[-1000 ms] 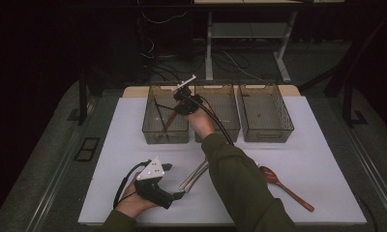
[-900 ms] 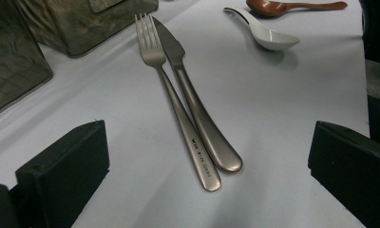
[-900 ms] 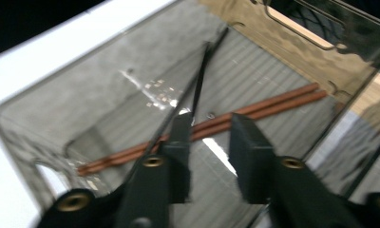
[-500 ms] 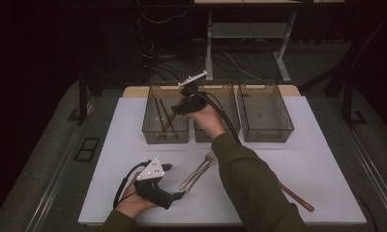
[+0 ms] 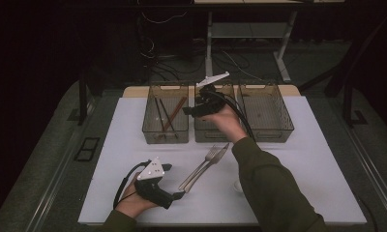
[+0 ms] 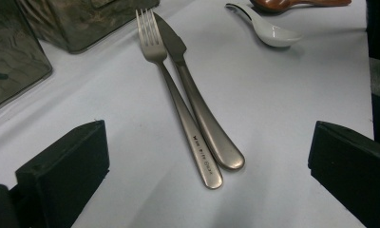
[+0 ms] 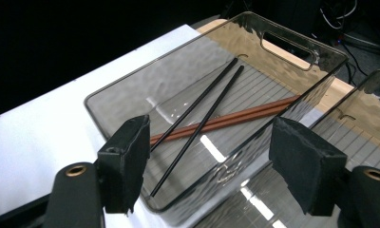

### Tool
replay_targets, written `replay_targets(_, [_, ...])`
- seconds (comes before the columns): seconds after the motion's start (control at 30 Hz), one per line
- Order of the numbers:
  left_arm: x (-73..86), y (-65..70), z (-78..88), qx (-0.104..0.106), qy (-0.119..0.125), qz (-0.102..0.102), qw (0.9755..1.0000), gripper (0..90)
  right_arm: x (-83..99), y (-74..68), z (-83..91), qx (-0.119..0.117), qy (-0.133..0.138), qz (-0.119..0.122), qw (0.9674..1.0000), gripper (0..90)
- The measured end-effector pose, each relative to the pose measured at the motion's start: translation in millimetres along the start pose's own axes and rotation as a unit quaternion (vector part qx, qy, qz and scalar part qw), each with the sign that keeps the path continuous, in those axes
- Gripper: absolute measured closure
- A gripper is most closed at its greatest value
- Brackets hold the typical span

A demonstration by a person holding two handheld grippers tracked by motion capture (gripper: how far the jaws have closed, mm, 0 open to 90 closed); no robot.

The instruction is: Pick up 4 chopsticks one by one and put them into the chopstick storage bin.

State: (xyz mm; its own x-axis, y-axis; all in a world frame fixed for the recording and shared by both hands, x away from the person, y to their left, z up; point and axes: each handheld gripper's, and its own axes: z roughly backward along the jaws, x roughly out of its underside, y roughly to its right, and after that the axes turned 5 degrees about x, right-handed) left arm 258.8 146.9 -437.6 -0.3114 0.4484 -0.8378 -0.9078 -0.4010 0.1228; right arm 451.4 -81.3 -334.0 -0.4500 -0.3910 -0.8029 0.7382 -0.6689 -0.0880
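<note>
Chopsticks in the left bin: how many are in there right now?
4, all in the left bin: two black chopsticks side by side, and two brown chopsticks crossing under them. None seem hidden.

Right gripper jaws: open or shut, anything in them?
Open, empty. The right gripper has just been opening; its jaws stand wide apart with nothing between, and the chopsticks lie beyond them in the left bin.

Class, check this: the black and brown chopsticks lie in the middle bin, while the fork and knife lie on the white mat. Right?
Not quite. The chopsticks lie in the left bin, not the middle one, as the high view shows. The fork and knife do lie on the white mat.
</note>
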Motion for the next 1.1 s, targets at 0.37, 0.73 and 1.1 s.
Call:
replay_targets(0.37, [0.5, -0.1, -0.7, -0.001, -0.001, 0.003, 1.0000, 0.0, 18.1, 9.8, 36.2, -0.007, 0.014, 0.011, 0.9998, 27.8])
replay_targets(0.73, [1.3, -0.2, -0.9, -0.002, -0.004, 0.004, 1.0000, 0.0, 40.2, 17.4, 73.3, -0.014, 0.027, 0.017, 0.9994, 26.7])
replay_targets(1.1, [1.7, -1.1, -0.9, -0.002, -0.008, 0.007, 0.9999, 0.0, 72.2, 24.6, 102.6, -0.013, 0.034, 0.011, 0.9993, 25.8])
